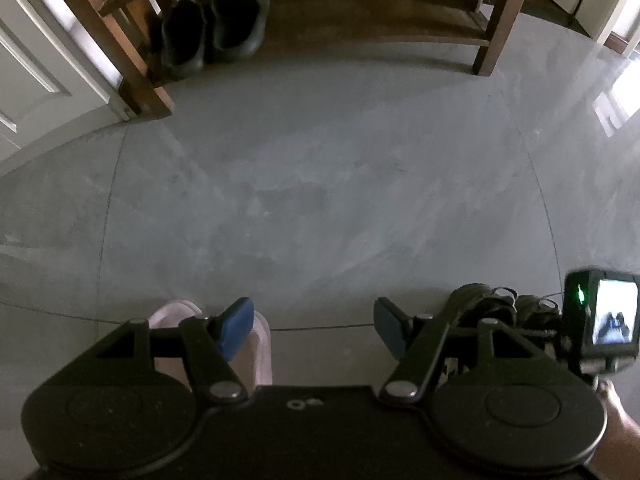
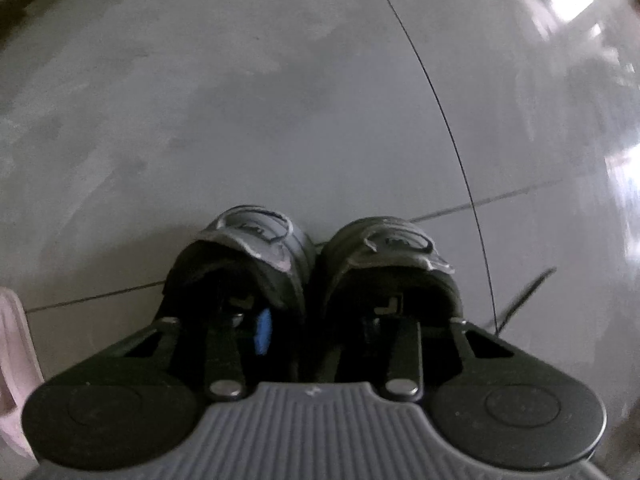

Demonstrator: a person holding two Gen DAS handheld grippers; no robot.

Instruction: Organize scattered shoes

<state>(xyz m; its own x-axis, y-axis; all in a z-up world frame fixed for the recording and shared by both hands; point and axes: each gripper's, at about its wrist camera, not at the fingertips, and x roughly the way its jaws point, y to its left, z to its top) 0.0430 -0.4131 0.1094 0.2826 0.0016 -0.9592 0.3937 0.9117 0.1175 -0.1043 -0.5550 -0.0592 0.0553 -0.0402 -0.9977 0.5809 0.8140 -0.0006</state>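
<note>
The left gripper point(image 1: 314, 326) hangs over grey polished floor point(image 1: 320, 184), blue-padded jaws apart and empty, a pale pink slipper point(image 1: 260, 344) under its left finger. At one o'clock stands a brown wooden shoe rack point(image 1: 360, 12); dark rubber clogs point(image 1: 216, 24) sit at eleven. The right gripper point(image 2: 320, 320) has one finger inside each black strapped sandal point(image 2: 316, 264), squeezing their touching inner walls.

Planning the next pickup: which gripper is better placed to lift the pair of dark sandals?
Right. The right gripper has one finger down inside each of the dark sandals; the left gripper hangs open beside them, over the pink slipper.
</note>
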